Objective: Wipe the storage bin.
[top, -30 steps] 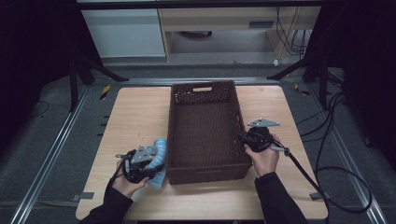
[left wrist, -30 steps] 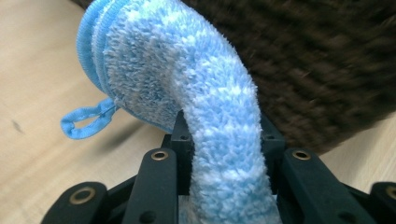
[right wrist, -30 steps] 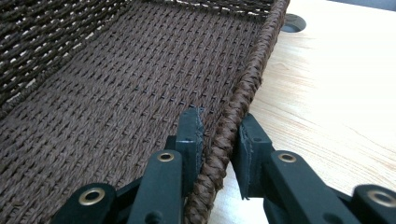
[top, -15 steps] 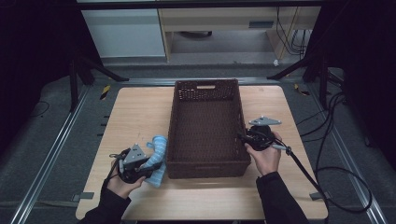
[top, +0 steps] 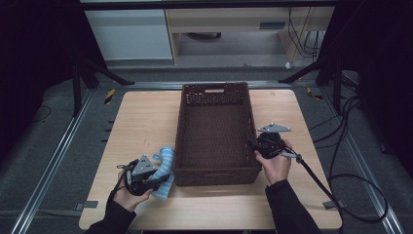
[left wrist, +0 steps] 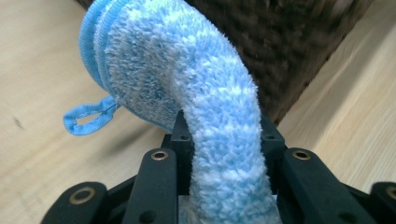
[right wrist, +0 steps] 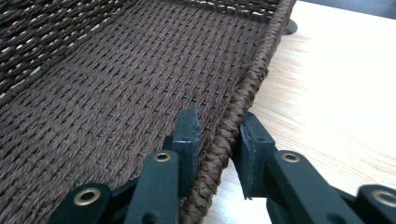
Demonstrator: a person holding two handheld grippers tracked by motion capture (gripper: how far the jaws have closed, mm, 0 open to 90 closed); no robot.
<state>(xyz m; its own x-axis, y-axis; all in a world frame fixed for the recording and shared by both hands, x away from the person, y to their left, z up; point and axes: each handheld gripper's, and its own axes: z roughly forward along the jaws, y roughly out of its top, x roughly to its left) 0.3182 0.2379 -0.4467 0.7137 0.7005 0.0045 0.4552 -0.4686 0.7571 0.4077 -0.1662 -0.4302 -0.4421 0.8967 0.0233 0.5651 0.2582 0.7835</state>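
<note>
A fluffy light-blue cloth (left wrist: 187, 70) with a small hanging loop is pinched between the black jaws of my left gripper (left wrist: 223, 133) and arches up over them. In the high view that cloth (top: 165, 158) lies by the front left corner of the dark brown woven basket (top: 214, 92), with the left gripper (top: 156, 176) just behind it. My right gripper (top: 254, 145) is at the basket's right wall. Its jaws have just been closing and straddle the braided rim (right wrist: 252, 70), one pad inside and one outside; the right gripper (right wrist: 219, 135) grips that rim.
The basket is empty and stands in the middle of a light wooden table (top: 141, 117). Metal rails run along both sides of the table. Cables (top: 341, 146) trail on the floor at the right. A cabinet stands behind the table.
The basket has shifted slightly away from me and straightened, with the right gripper at its rim. The left hand with the cloth has drifted a little to the left.
</note>
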